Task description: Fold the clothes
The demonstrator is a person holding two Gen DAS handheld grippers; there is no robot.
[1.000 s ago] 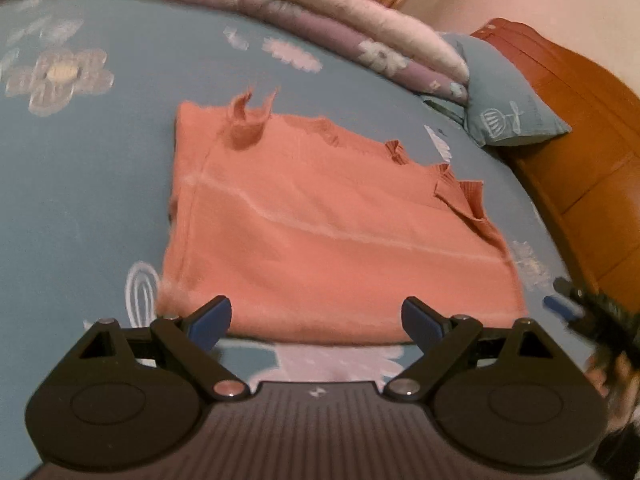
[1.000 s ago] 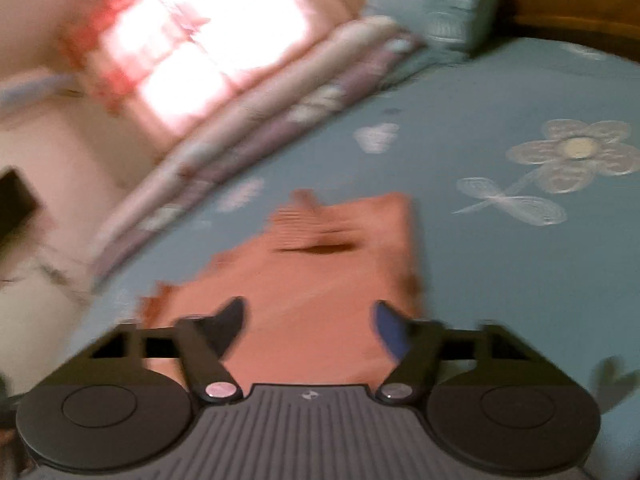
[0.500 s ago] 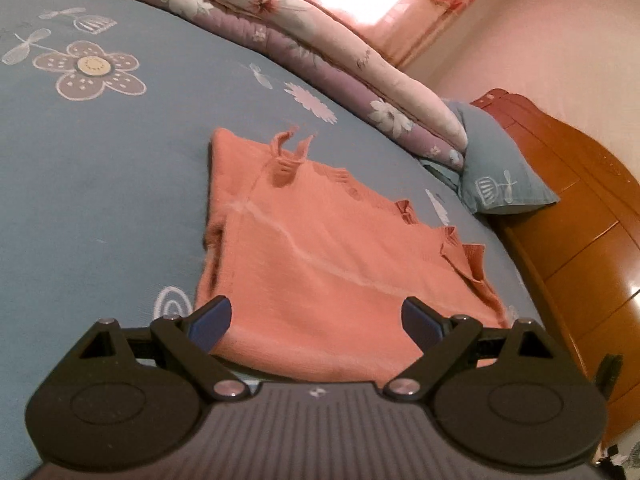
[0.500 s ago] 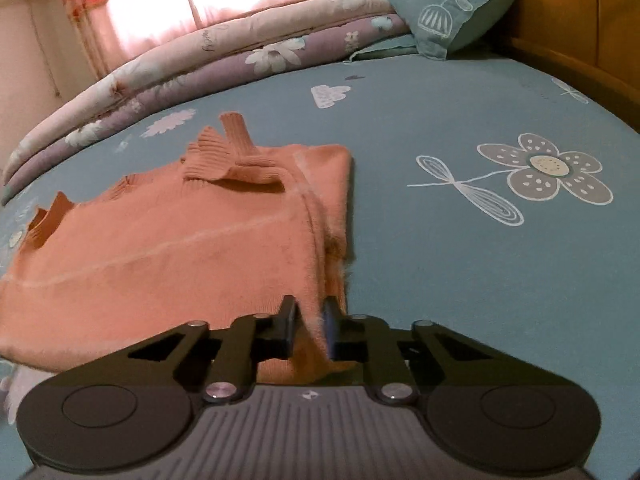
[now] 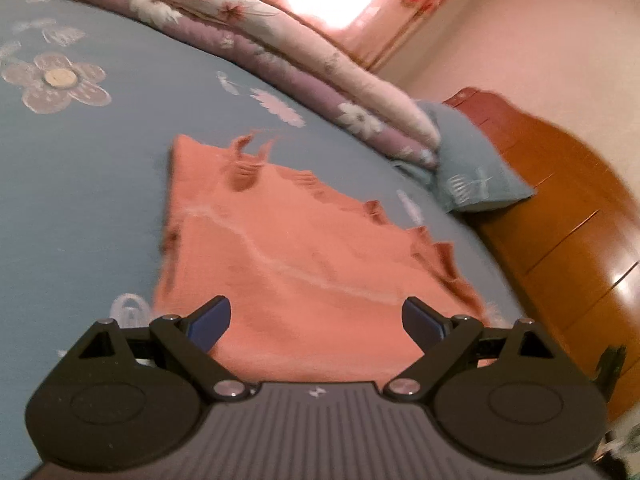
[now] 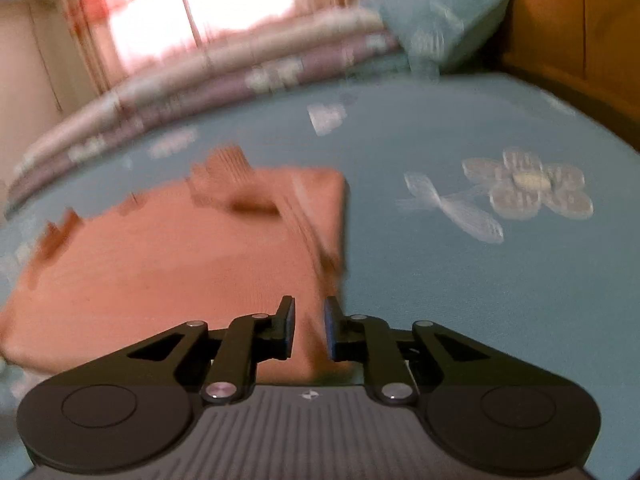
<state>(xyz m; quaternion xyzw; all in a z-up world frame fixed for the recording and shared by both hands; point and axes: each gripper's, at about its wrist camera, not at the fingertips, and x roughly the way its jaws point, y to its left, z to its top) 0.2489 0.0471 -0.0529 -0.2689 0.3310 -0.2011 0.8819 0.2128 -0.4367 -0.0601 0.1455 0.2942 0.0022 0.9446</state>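
While the orange knitted garment (image 5: pixel 304 256) lies flat on the blue bedsheet (image 5: pixel 80 200), already folded to a rough rectangle, it is seen first from the left wrist view. The left gripper (image 5: pixel 316 322) is held over the near edge of the cloth with its jaws wide apart, and nothing is pressed between the blue pads (image 5: pixel 210 322). Ribbed cuffs stand up at the far edge of the garment. A rolled floral quilt (image 5: pixel 280 52) and a blue pillow (image 5: pixel 472 168) lie far behind, and a wooden headboard (image 5: pixel 568 220) is seen at the right. In the right wrist view the same garment (image 6: pixel 168 264) fills the left and middle, with its right edge beside a printed flower (image 6: pixel 528 184). The right gripper (image 6: pixel 308 330) is brought to the near right corner, its jaws narrow, and they have just been opening a little; orange cloth is seen in the gap between them, but because of blur it cannot be told whether the pads press on it. The garment is judged to be soft, light and limp, so it will sag and stretch when lifted at one point only. It should be taken at both near corners, through all layers together, since a single layer may slip out and the fold may be spoiled.
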